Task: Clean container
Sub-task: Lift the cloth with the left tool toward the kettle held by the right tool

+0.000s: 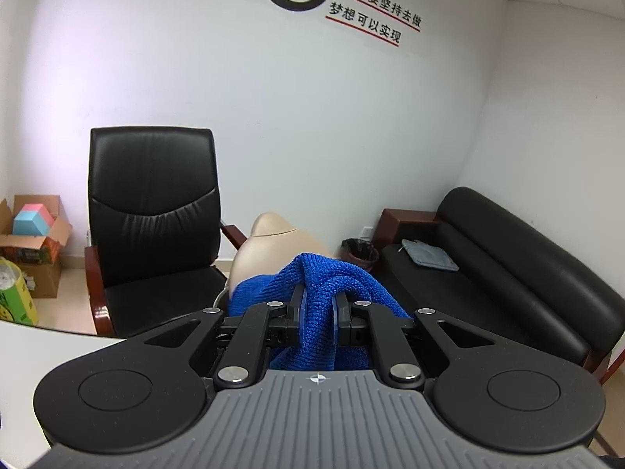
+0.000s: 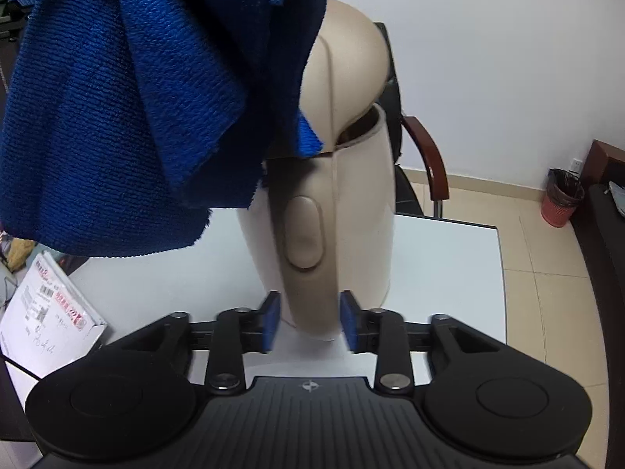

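Note:
A beige kettle [image 2: 351,215] stands on the white table [image 2: 441,273] with its lid [image 2: 351,51] tipped up. My right gripper [image 2: 310,320] is open, and the lower end of the kettle's handle [image 2: 304,234] sits between its blue pads [image 2: 271,320], which stand just off it. My left gripper [image 1: 320,301] is shut on a blue cloth [image 1: 324,273]. Beyond it, the kettle [image 1: 269,242] is partly hidden by the cloth. In the right wrist view the cloth [image 2: 117,117] hangs at upper left, one corner by the kettle's open mouth.
A white parcel envelope [image 2: 47,312] lies on the table's left edge. Behind the table stand a black office chair [image 1: 152,215], a black sofa [image 1: 508,265], a bin [image 1: 361,254] with a dark liner, and open cardboard boxes [image 1: 35,234] at far left.

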Action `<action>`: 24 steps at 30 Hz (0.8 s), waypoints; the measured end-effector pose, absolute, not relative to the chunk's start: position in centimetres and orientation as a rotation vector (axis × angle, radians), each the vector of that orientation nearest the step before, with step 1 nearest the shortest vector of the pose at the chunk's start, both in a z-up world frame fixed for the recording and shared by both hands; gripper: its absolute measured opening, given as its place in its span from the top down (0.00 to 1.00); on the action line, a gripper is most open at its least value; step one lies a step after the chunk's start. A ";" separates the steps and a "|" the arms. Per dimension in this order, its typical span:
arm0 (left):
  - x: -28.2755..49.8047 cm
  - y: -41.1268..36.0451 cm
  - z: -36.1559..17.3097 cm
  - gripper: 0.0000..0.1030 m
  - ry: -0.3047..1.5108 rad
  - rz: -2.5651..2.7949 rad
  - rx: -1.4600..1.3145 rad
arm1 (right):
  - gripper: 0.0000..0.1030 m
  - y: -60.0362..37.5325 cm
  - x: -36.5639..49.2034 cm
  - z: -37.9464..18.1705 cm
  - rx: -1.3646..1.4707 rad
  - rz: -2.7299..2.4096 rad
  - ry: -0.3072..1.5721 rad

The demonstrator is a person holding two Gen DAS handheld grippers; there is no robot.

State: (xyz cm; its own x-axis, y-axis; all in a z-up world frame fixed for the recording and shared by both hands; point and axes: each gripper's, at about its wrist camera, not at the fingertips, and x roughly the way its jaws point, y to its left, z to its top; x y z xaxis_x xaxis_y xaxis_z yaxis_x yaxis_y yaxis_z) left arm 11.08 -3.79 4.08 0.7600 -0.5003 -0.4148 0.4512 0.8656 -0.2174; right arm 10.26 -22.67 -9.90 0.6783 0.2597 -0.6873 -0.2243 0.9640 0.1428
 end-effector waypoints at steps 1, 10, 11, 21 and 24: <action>11.3 -4.1 4.0 0.87 0.480 -0.519 -0.099 | 0.45 -22.8 10.6 -10.0 0.051 0.271 0.774; 14.4 -5.9 3.0 0.87 0.487 -0.504 -0.087 | 0.65 -21.4 13.1 -10.5 0.035 0.308 0.760; 14.8 -6.1 2.9 0.87 0.484 -0.503 -0.085 | 0.65 -21.2 13.1 -10.6 0.028 0.303 0.755; 21.1 -7.5 2.2 0.87 0.498 -0.456 -0.052 | 0.65 -20.6 12.3 -10.9 0.030 0.284 0.734; 23.2 -7.9 1.3 0.87 0.526 -0.451 -0.035 | 0.65 -20.5 12.4 -10.8 0.031 0.283 0.737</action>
State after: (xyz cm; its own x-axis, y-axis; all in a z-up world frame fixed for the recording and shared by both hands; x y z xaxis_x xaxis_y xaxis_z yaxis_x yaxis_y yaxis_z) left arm 23.16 -7.92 1.33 0.7694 -0.4248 -0.4770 0.4072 0.9016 -0.1460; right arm 12.42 -20.51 -10.81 0.7041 0.2655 -0.6586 -0.2435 0.9615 0.1273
